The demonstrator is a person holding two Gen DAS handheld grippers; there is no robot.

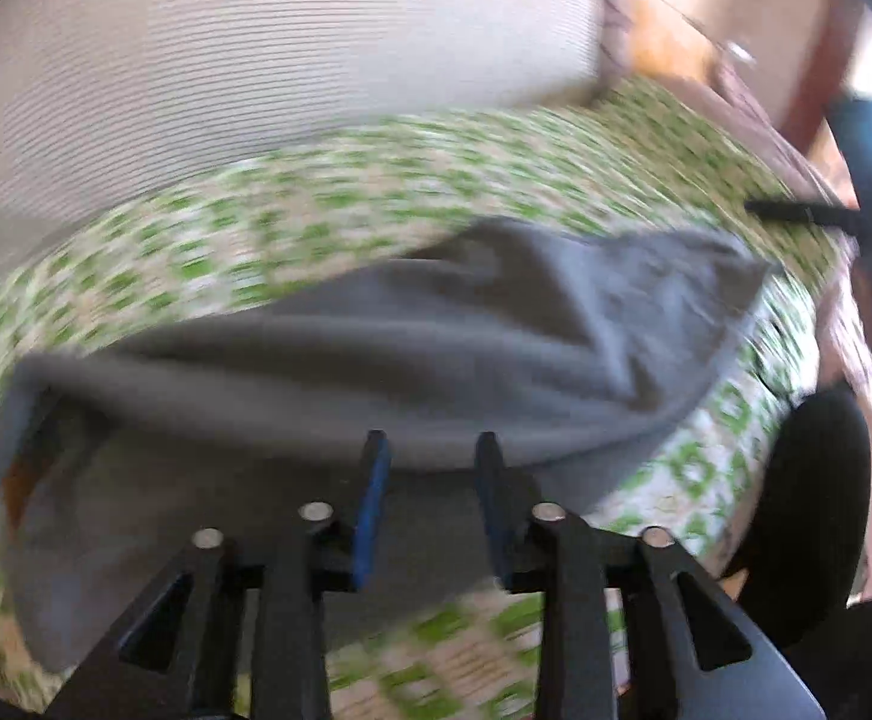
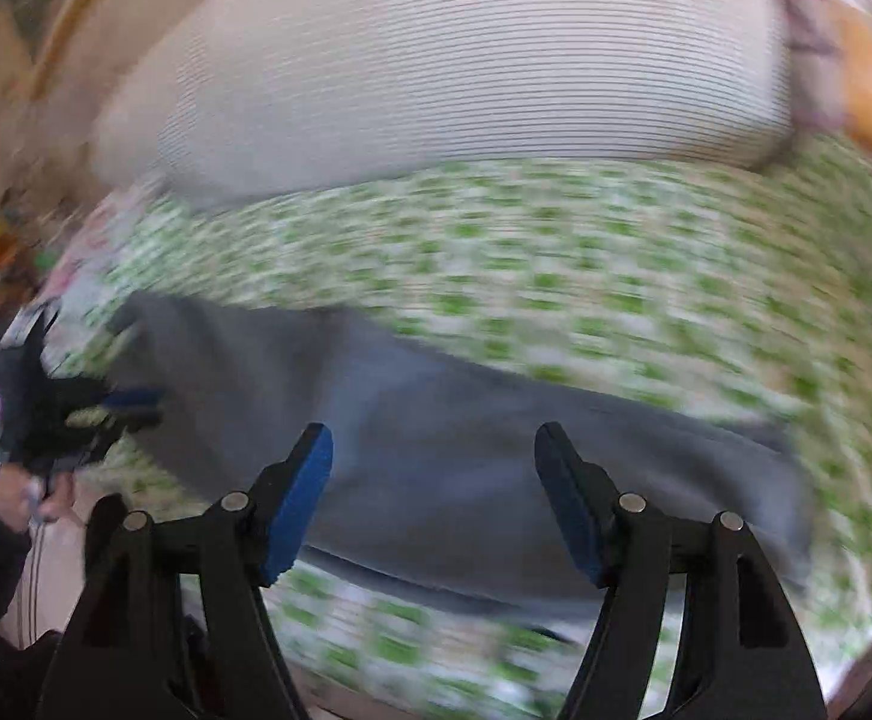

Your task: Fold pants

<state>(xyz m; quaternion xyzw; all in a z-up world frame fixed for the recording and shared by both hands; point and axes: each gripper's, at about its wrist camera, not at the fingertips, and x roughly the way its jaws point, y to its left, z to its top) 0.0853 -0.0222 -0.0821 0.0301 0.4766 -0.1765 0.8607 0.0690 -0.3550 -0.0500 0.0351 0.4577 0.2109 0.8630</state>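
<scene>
Grey pants (image 1: pixel 375 360) lie rumpled across a bed covered in a green-and-white patterned sheet (image 1: pixel 291 222). Both views are motion-blurred. My left gripper (image 1: pixel 432 450) hovers over the near part of the pants with its blue-padded jaws apart and nothing between them. In the right wrist view the same pants (image 2: pixel 448 444) stretch from left to right below my right gripper (image 2: pixel 432 450), whose jaws stand wide with no cloth pinched. The left gripper (image 2: pixel 129 405) shows at the left edge of that view, near one end of the pants. The right gripper (image 1: pixel 796 213) appears at the right edge of the left wrist view.
A large pale striped pillow (image 2: pixel 466 66) lies at the far side of the bed. A wooden bed frame (image 1: pixel 706 54) runs behind it. A person's hand and dark sleeve (image 2: pixel 9 510) are at the lower left. Blurred clutter (image 2: pixel 3 252) sits beyond the bed's left edge.
</scene>
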